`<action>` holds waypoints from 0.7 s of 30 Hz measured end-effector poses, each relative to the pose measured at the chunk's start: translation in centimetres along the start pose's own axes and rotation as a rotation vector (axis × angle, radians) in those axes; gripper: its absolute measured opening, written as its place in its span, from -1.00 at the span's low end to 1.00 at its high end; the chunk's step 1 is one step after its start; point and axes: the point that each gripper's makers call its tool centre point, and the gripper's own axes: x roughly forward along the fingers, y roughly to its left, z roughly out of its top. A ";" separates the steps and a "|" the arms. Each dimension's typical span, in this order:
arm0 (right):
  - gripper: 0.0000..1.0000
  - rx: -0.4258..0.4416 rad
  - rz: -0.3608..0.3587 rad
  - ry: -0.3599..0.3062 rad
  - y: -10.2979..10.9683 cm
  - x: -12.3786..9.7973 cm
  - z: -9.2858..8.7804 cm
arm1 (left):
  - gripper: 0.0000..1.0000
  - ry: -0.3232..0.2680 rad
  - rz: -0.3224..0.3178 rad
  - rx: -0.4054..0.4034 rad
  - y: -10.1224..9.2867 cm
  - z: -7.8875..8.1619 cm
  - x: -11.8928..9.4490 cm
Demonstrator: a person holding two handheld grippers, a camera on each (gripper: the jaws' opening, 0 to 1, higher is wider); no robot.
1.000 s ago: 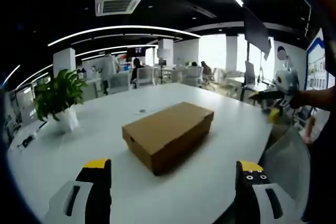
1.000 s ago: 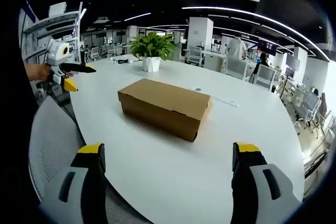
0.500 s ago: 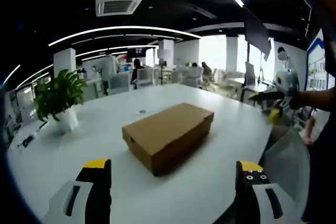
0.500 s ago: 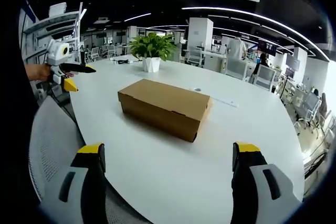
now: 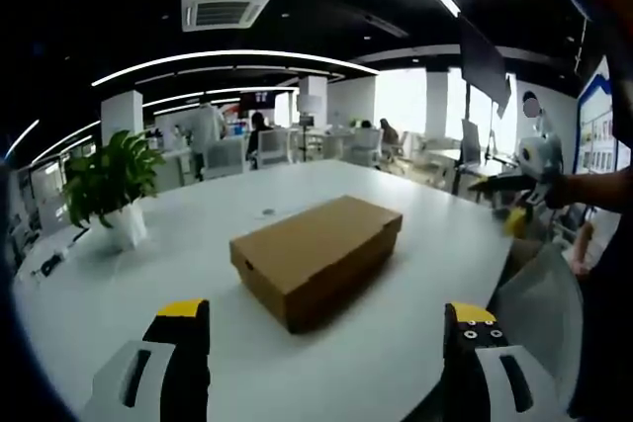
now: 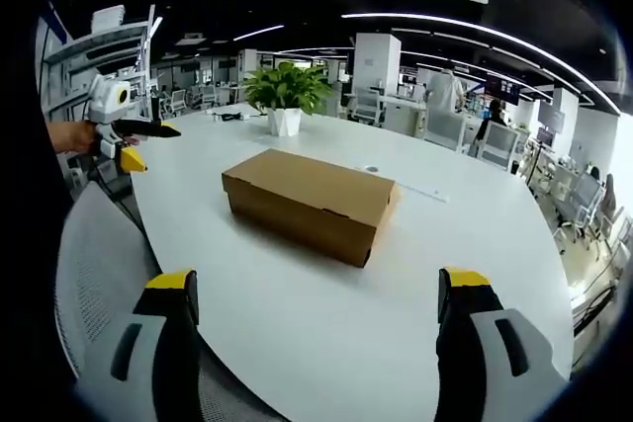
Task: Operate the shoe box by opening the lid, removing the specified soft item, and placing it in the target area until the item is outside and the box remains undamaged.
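Fingers [image 5: 183, 343] on your left gripper [image 5: 326, 353] are spread wide with nothing between them; same on the right gripper [image 6: 321, 343]. Box [image 5: 316, 254] sits lid-closed mid-table [image 5: 415, 343], apart from both grippers. In the left gripper view it's at 12 o'clock off the jaws, long axis running 7 to 1, short end facing you. In the right gripper view the box [image 6: 312, 200] lies at 12, axis 10 to 4, long side toward you. Neither gripper looks clearly nearer, I'd say. Likely best to take the lid's long edge with the right while the left steadies the short end. Plant [image 6: 285, 94] sits well behind, out of the way.
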 end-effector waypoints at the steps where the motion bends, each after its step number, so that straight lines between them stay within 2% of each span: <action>1: 0.92 0.000 0.000 0.000 0.0 0.0 0.0 | 1.00 -0.001 0.000 -0.001 0.0 0.0 0.0; 21: 0.92 -0.008 0.005 0.005 -0.2 0.0 0.1 | 1.00 0.002 -0.005 0.009 0.2 0.3 0.1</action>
